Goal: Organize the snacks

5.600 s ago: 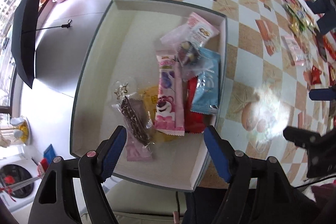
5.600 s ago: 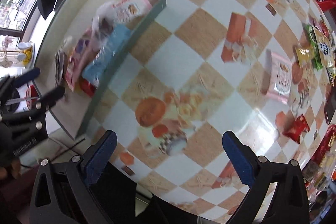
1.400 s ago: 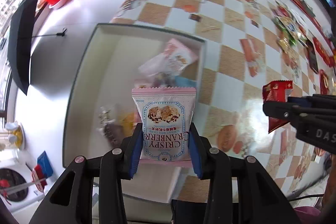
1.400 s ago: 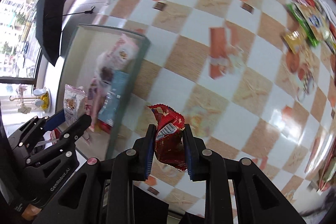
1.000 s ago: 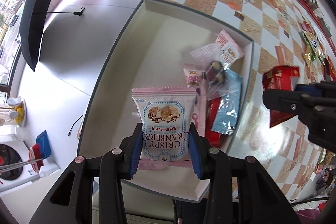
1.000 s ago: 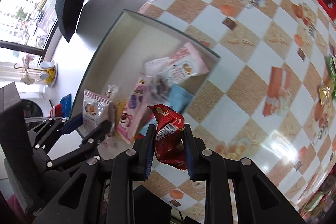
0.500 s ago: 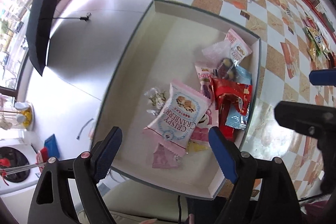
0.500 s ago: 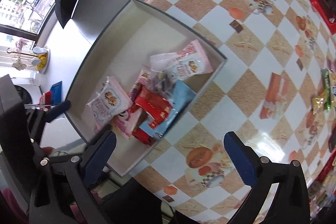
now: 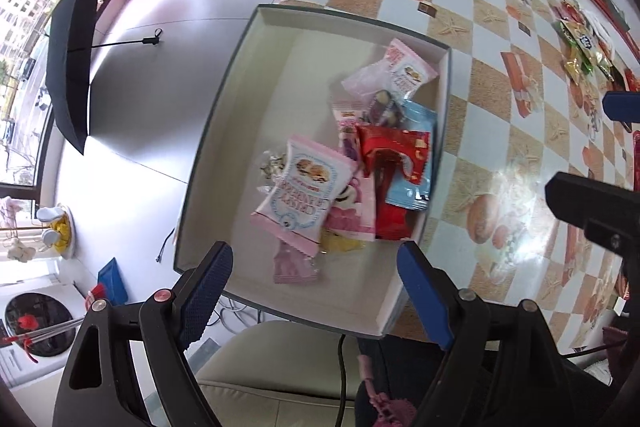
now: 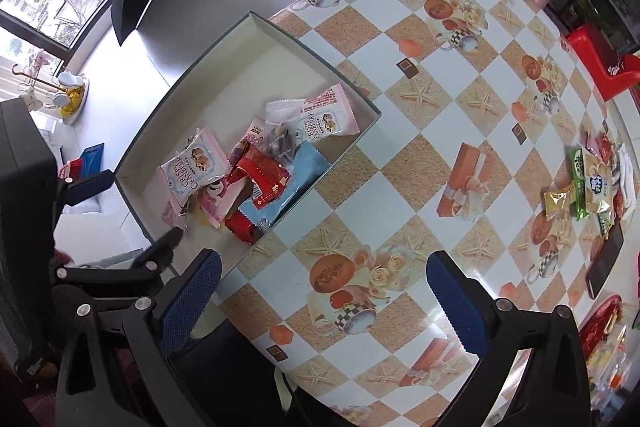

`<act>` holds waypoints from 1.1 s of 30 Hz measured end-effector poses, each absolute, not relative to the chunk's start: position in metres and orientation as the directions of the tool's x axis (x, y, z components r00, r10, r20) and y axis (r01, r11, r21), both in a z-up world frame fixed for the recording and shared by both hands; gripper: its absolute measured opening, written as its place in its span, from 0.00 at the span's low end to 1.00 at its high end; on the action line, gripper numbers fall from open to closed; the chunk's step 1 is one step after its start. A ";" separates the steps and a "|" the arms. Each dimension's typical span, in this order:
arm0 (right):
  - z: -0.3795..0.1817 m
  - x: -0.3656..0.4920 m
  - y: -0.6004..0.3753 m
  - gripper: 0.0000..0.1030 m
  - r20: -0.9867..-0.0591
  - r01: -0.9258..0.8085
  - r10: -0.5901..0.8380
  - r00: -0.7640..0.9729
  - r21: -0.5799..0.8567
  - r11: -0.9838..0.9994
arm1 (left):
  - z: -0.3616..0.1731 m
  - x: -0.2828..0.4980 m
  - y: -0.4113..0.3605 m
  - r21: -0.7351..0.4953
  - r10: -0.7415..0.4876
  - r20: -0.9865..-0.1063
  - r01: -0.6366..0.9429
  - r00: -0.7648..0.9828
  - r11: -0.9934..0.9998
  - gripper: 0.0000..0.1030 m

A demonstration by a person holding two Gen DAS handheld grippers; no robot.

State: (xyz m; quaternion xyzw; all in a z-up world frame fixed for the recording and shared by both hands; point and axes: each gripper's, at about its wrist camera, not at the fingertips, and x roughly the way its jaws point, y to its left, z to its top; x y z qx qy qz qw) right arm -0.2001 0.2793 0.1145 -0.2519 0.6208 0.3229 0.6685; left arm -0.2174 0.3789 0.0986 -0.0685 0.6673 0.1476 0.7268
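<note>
Both packets now lie in the box point(image 9: 240, 99) on the checkered table point(image 10: 420, 155), fingers spread.

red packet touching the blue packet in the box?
Touching. The left wrist view shows the red packet lying overlapped on the blue packet inside the box.

Worktop point(image 10: 408, 155) was tan/white check w/ printed pics; box point(image 9: 256, 75) cream inside; pkts pink-white point(image 9: 304, 195), red point(image 9: 394, 155), lt blue point(image 9: 416, 183); umbrella point(image 9: 68, 67) black, upper left.
</note>
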 end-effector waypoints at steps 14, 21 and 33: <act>0.121 -0.198 0.271 1.00 -0.991 -0.760 0.130 0.030 0.062 0.648 | 0.101 -0.206 0.370 0.115 0.133 -0.990 -0.291 0.045 0.950 0.84; 0.121 -0.198 0.271 1.00 -0.991 -0.762 0.133 0.028 0.065 0.645 | 0.101 -0.206 0.372 0.120 0.137 -0.990 -0.299 0.035 0.947 0.84; 0.123 -0.197 0.272 1.00 -0.989 -0.750 0.142 0.030 0.072 0.657 | 0.099 -0.200 0.372 0.121 0.133 -0.991 -0.288 0.024 0.950 0.84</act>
